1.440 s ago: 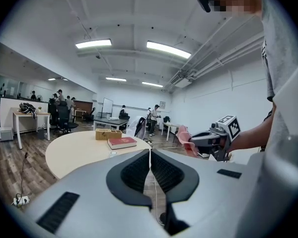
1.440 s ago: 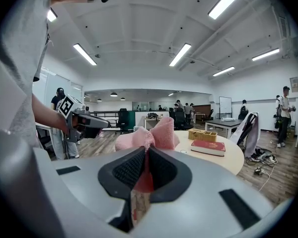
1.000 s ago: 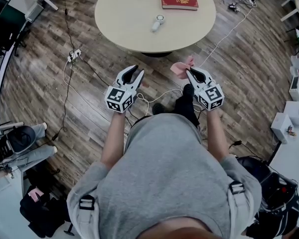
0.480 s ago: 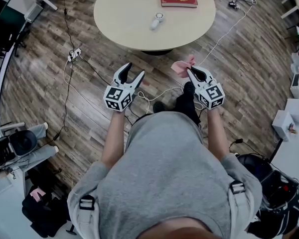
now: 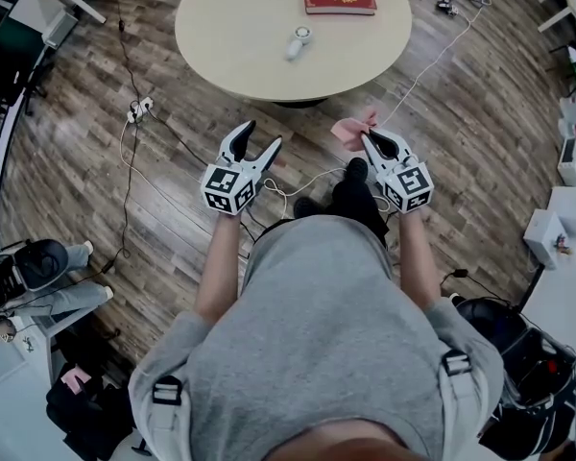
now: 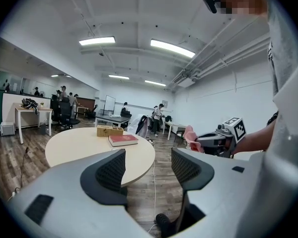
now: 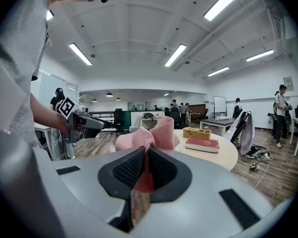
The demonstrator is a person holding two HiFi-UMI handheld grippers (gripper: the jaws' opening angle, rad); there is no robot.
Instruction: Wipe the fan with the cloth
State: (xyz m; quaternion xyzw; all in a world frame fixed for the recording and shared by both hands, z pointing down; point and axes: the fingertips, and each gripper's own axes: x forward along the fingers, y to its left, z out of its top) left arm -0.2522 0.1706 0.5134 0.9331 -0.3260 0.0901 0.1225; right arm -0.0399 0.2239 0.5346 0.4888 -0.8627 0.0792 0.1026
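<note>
The cloth is soft, fuzzy pink fabric. The round worktop looks smooth, pale and matt; around it the floor is wood-grain planking. The left fingers bear ribbed matt black pads.

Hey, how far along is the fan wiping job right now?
Done: the right gripper is clamped on the pink cloth. In hand: the left gripper has just been opening, empty. Left: the fan lies untouched on the table; reaching and wiping remain.
</note>
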